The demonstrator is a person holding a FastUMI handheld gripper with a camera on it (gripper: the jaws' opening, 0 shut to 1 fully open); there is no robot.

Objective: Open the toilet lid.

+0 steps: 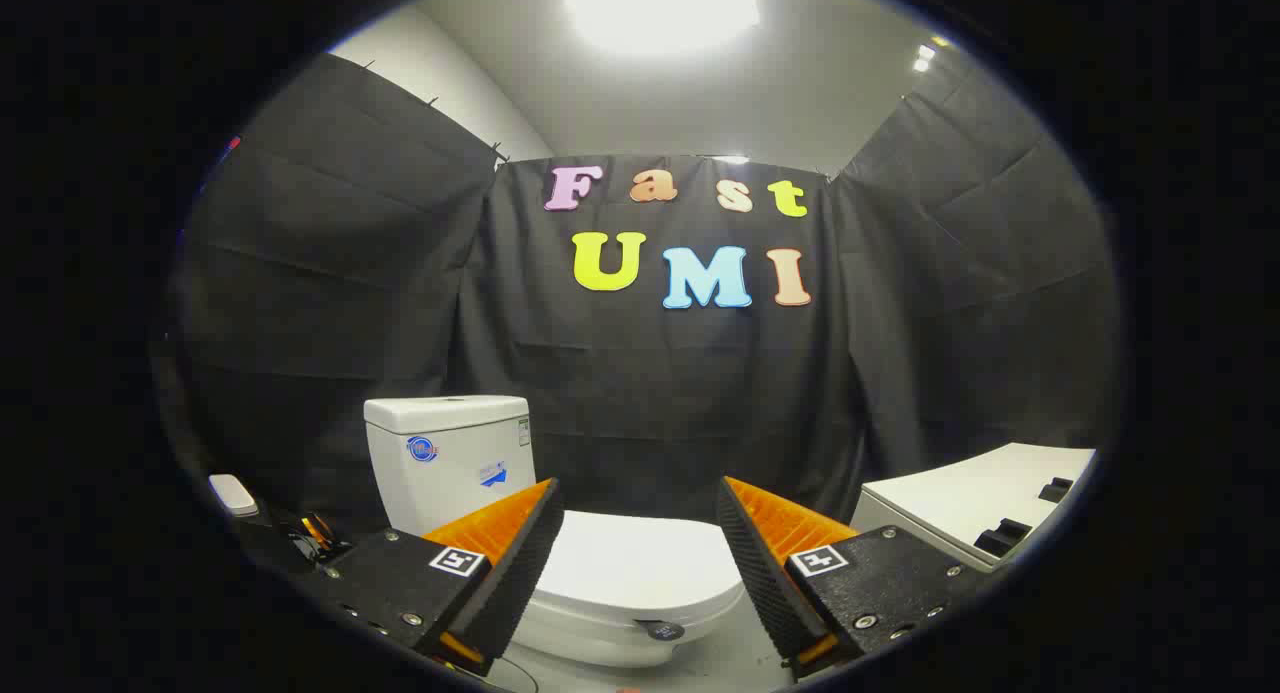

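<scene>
The gripper (637,513) is spread wide and grasps nothing. The toilet lid (640,571) lies closed on the bowl, just ahead of the fingers and between them, apart from both. The tank (450,458) stands behind the lid.

White cabinet top (975,498) with dark cut-outs standing right of the bowl; small white object (232,494) low at left; bright ceiling lamp (660,8) overhead.

The hand-held gripper (636,513) is level, its two orange-and-black fingers (505,548) spread wide apart, gripping nothing.
</scene>
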